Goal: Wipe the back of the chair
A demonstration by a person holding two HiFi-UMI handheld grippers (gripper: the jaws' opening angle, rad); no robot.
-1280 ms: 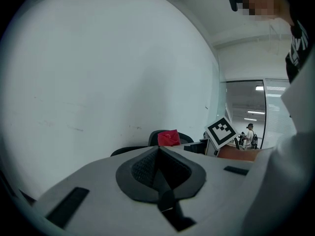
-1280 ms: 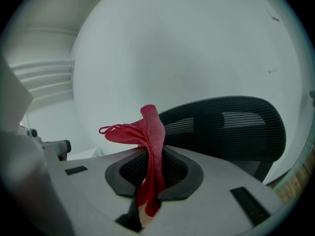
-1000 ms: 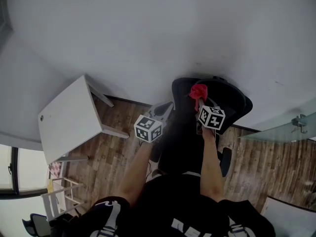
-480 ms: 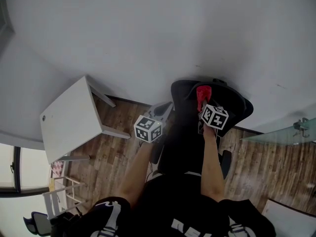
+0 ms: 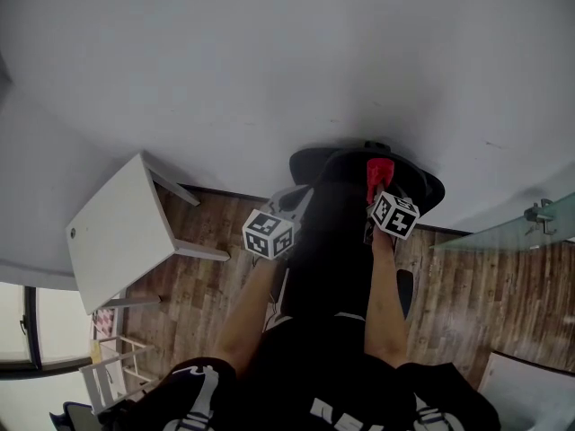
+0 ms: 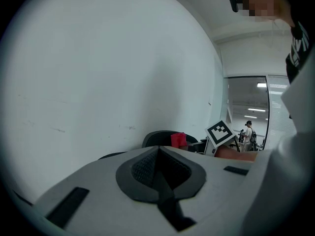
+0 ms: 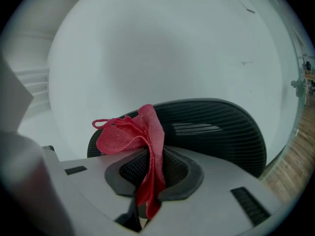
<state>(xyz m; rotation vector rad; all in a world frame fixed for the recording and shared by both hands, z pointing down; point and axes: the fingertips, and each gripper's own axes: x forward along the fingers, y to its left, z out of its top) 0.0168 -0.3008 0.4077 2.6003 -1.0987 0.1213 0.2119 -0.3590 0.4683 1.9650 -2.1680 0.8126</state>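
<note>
A black mesh office chair [image 5: 346, 241] stands against the white wall, its curved back [image 7: 216, 127] filling the right gripper view. My right gripper [image 7: 150, 173] is shut on a red cloth [image 7: 135, 134], which bunches up above the jaws just in front of the chair back. In the head view the red cloth [image 5: 377, 172] sits at the top of the chair, ahead of the right marker cube [image 5: 396, 215]. My left gripper [image 6: 160, 173] is shut with nothing in it, held left of the chair [image 6: 165, 137]; its cube [image 5: 269, 233] shows in the head view.
A white square table [image 5: 117, 232] stands on the wooden floor [image 5: 202, 281] to the left. A glass panel with a metal fitting [image 5: 539, 218] is at the right. The white wall [image 5: 287, 61] rises right behind the chair.
The right gripper with the red cloth has shifted a little right and down along the top of the chair back. The left gripper has stayed about where it was.
</note>
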